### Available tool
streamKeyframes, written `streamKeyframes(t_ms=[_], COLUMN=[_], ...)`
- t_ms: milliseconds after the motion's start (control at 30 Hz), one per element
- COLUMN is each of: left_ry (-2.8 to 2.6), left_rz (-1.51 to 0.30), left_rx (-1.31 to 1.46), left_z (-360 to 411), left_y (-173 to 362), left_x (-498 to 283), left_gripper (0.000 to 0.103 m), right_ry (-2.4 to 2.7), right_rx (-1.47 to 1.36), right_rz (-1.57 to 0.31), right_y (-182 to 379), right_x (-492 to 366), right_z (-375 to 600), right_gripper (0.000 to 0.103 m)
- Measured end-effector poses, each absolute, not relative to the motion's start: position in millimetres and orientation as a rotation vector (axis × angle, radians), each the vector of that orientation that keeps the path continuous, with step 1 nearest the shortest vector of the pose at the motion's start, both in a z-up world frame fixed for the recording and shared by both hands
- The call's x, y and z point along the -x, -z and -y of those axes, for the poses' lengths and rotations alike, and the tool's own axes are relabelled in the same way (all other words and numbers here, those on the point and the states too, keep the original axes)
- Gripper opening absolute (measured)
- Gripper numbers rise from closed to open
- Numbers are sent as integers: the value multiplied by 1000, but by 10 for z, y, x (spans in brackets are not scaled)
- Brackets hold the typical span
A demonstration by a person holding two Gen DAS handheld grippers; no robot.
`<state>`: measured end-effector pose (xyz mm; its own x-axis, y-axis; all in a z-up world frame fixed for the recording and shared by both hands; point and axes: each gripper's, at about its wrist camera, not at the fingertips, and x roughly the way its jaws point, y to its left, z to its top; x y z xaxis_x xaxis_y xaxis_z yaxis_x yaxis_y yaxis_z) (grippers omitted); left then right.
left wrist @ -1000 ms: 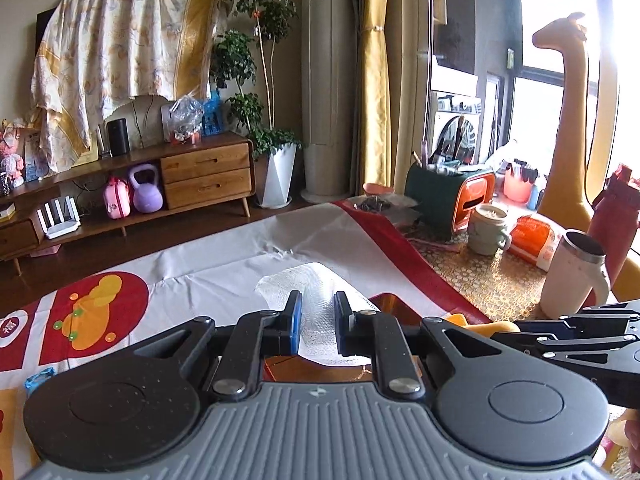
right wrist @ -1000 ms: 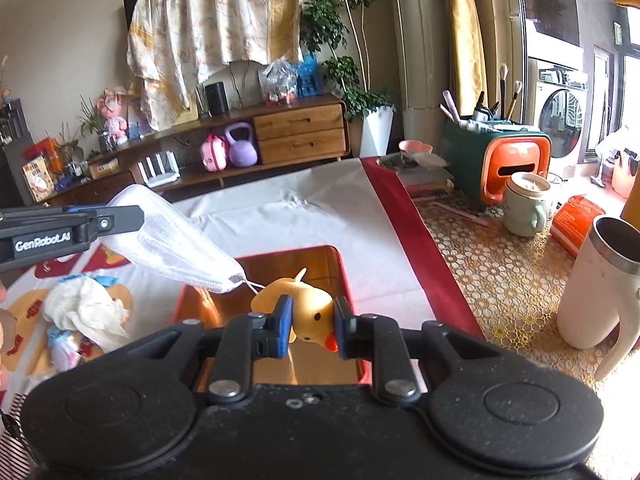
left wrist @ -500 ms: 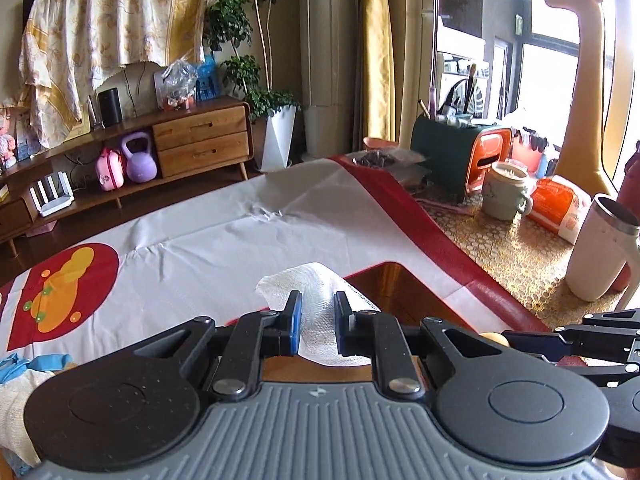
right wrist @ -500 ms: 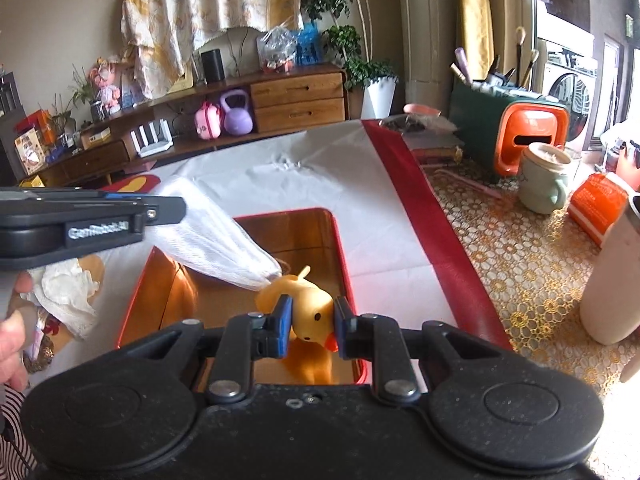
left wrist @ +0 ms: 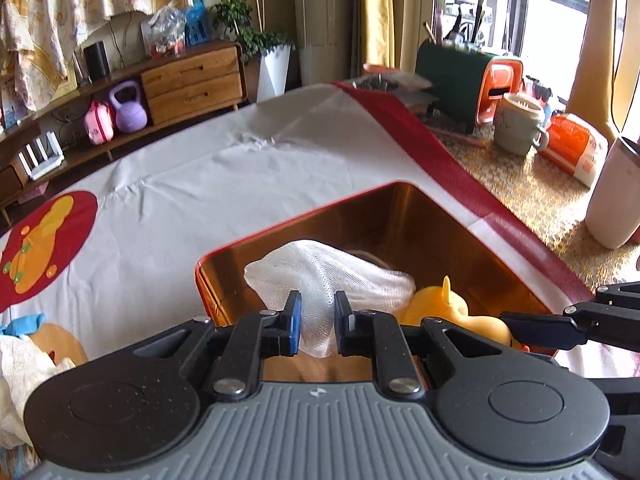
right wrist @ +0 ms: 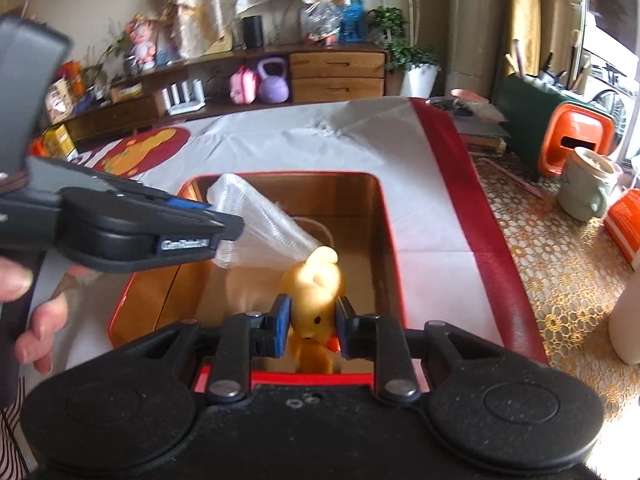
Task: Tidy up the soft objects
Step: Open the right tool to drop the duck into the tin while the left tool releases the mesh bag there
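My left gripper (left wrist: 316, 322) is shut on a white face mask (left wrist: 332, 280) and holds it over the open red tin box (left wrist: 424, 194) with a shiny gold inside. My right gripper (right wrist: 313, 322) is shut on a yellow rubber duck (right wrist: 314, 286), held just inside the box (right wrist: 384, 216) near its front wall. In the right wrist view the left gripper (right wrist: 224, 226) comes in from the left with the mask (right wrist: 260, 224) hanging beside the duck. The duck (left wrist: 452, 310) shows right of the mask in the left wrist view.
The box sits on a white and red tablecloth (left wrist: 192, 184). A white cloth and a blue item (left wrist: 24, 344) lie at the left. Right of the cloth stand a green mug (left wrist: 518, 122), a white tumbler (left wrist: 618, 196), an orange packet (left wrist: 574, 148) and a green-orange holder (left wrist: 468, 76).
Both grippers moved forward and down over the tin box. The mask and the duck now hang lower, inside the box opening. Both stay gripped.
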<state>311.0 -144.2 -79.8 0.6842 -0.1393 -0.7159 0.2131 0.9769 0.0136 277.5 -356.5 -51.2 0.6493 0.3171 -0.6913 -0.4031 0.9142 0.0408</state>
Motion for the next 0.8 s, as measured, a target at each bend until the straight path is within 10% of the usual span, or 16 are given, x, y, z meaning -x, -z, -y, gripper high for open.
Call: streamKeyframes(t_ms=[367,467,567,800], left_ry=[198,199,195,206], left_rz=[-861,-857,-858,-817], left_rx=[-95,-94,-118,-98], left_z=[1439,1447,1466,1409], left_y=[837,809,794,654], left_x=[-3094,-3067,-3032,-2886], left_gripper=[21,31,69,71], right_ry=[-404,-399,-399,-412], right_rx=[98,84,68,50], right_rz=[-780,-776,-774,-755], right_y=[505,480,449,320], right_x=[-2752,-2736,-2731,-2651], right_z=[3627,3665,3699,3725], right_gripper=[35,37,38,42])
